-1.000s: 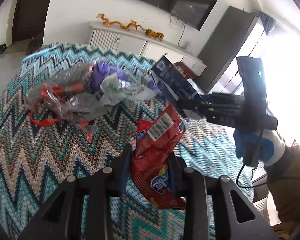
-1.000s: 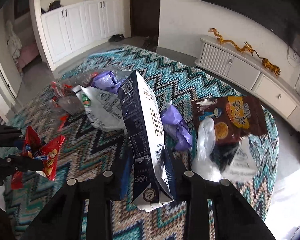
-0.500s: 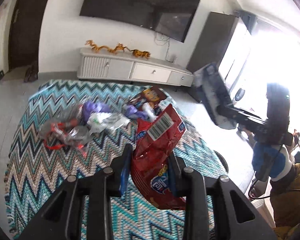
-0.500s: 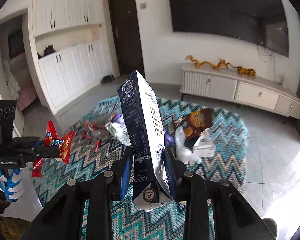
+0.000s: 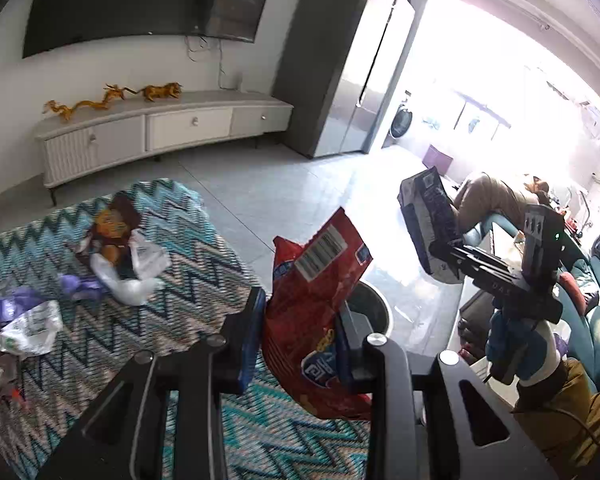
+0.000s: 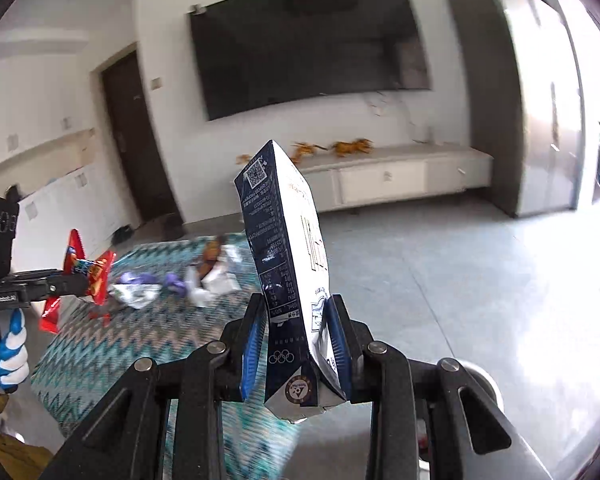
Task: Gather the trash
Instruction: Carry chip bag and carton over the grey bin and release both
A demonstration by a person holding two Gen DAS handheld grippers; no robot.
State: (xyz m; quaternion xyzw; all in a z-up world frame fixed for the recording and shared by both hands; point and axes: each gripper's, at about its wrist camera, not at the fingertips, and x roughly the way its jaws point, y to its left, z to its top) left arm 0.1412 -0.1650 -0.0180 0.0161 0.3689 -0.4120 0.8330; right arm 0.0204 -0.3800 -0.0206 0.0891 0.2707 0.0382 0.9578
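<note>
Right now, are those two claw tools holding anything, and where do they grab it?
Yes. The left gripper pinches a red snack bag at its lower half; the right gripper clamps a dark blue carton near its base.

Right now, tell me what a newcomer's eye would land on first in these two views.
The crumpled red foil snack bag stands out first, pinched in the left gripper above the zigzag teal rug. Next comes the tall dark-blue drink carton, clamped upright in the right gripper. Behind both, loose wrappers and plastic bags litter the rug.
</note>
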